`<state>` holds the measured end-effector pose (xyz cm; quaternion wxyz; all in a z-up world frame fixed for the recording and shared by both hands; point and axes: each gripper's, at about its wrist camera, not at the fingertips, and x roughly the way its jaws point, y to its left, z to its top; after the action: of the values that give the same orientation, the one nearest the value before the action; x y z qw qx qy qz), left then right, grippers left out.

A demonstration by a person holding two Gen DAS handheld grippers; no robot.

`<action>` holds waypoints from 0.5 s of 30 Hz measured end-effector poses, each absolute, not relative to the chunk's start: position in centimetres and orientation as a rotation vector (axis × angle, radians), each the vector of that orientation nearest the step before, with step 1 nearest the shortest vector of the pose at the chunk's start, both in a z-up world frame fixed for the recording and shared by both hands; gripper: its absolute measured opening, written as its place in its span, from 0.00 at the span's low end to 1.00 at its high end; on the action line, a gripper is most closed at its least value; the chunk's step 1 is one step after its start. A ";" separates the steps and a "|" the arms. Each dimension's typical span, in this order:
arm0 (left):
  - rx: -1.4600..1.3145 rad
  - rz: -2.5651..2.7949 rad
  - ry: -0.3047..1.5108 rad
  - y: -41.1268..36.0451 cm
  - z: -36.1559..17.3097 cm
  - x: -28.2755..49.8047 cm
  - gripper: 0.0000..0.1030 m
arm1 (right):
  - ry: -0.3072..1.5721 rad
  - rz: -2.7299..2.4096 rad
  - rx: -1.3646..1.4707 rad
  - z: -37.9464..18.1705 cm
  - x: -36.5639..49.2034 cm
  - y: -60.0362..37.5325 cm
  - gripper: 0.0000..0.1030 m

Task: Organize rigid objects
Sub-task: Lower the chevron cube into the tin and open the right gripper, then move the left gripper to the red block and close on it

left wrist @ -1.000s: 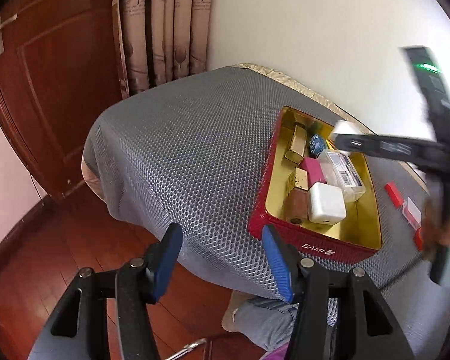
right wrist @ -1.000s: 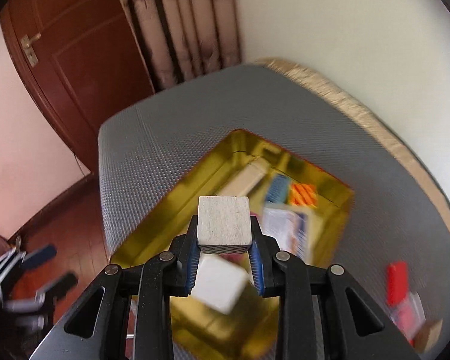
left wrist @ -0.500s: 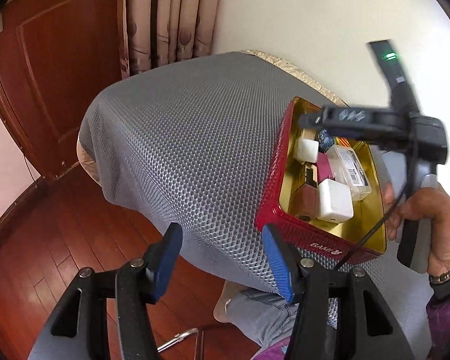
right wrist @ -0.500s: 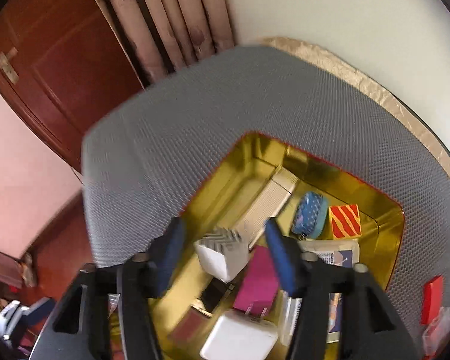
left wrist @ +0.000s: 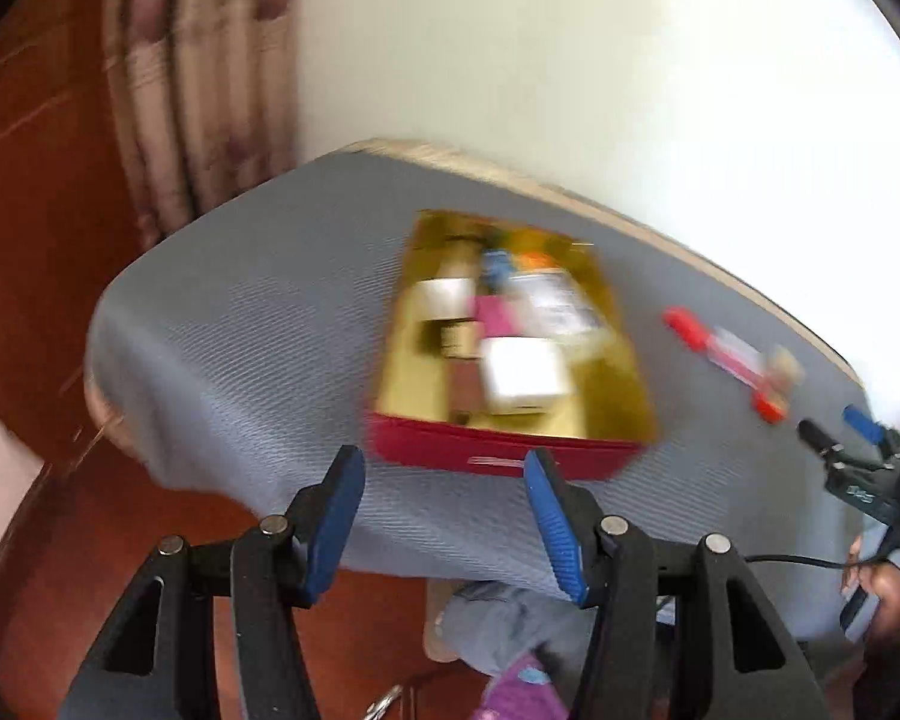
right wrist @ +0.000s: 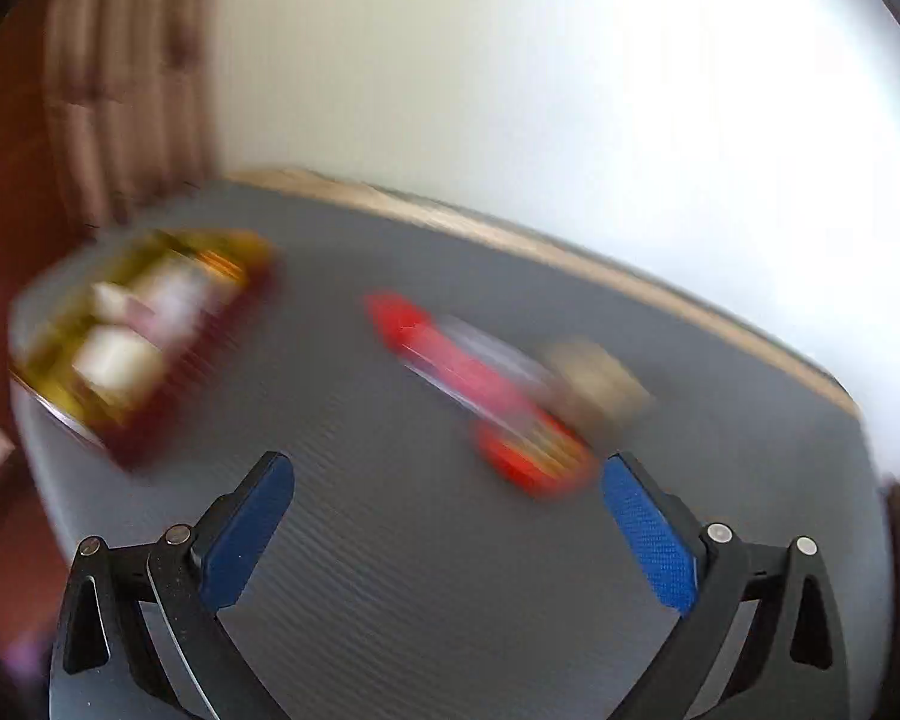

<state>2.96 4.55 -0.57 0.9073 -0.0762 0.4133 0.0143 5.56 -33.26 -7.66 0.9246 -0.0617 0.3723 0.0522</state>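
Grey mesh bench [left wrist: 240, 324] against white wall. Red tin [left wrist: 510, 360] w/ gold interior sits mid-bench, long axis near-to-far, full of small items. Loose red pieces [right wrist: 480, 384], blurred, lie right of tin. Left gripper [left wrist: 444, 516] jaws spread, empty; right gripper [right wrist: 444, 534] jaws spread wide, empty.

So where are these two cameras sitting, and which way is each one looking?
Left wrist: rides on the left tool, looking forward at the red tin on the grey table; its open blue fingers show, and the person's hand at far right.
Right wrist: rides on the right tool, open and empty, facing blurred red items.
Shared: tin, table, loose red items.
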 end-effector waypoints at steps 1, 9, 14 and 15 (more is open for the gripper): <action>-0.142 -0.001 0.848 3.5 -0.2 2.9 0.55 | 0.780 0.070 -0.126 -8.2 4.8 -35.5 1.00; -0.288 -0.247 1.031 -5.3 1.4 12.0 0.57 | 0.825 -0.089 -0.074 -11.6 2.4 -45.9 1.00; -0.373 -0.257 1.161 -10.3 -0.4 21.8 0.57 | 0.800 -0.029 0.003 -12.4 1.6 -46.4 0.99; -0.390 -0.247 1.200 -11.2 -1.2 23.8 0.57 | 0.794 -0.019 0.001 -12.4 1.5 -46.3 0.99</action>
<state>23.81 -11.24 -1.16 0.8004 -0.1820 0.5594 -0.1151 1.46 -46.31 -12.36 0.9222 0.0007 0.3865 -0.0093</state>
